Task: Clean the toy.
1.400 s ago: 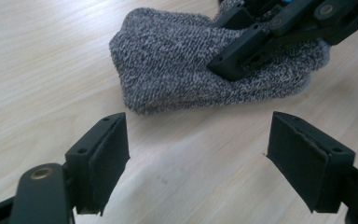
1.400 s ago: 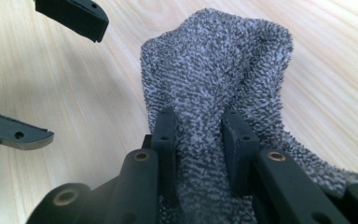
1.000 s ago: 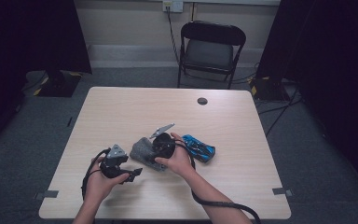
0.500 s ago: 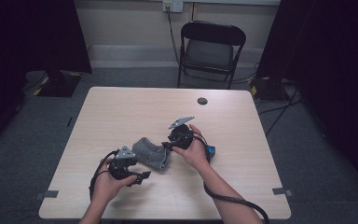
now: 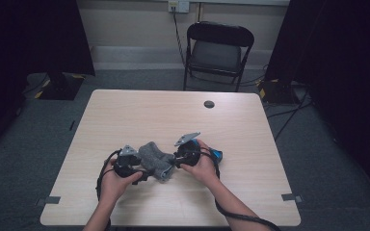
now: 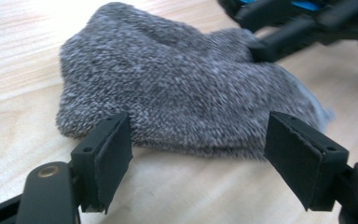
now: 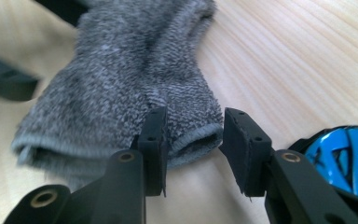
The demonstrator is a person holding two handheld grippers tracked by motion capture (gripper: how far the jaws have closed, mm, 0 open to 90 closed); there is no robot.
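Two grippers meet at a grey sock on the table

The grey sock [image 5: 155, 160] lies toward six o'clock on the wooden table [image 5: 139, 113]. The left gripper [image 6: 198, 149], at its nine o'clock, stands wide, its pads clear of the fabric. The right gripper [image 7: 193, 140], at three o'clock, has just been closing, its narrowed jaws straddling the cuff edge.

Between the left gripper [image 6: 198, 163] jaws lies bare tabletop [image 6: 18, 116], with the grey sock [image 6: 182, 88] blocking the way just ahead. The right gripper [image 7: 193, 149] jaws, which have just been closing, straddle the sock's cuff; a blue object [image 7: 345, 158] crowds their right side.
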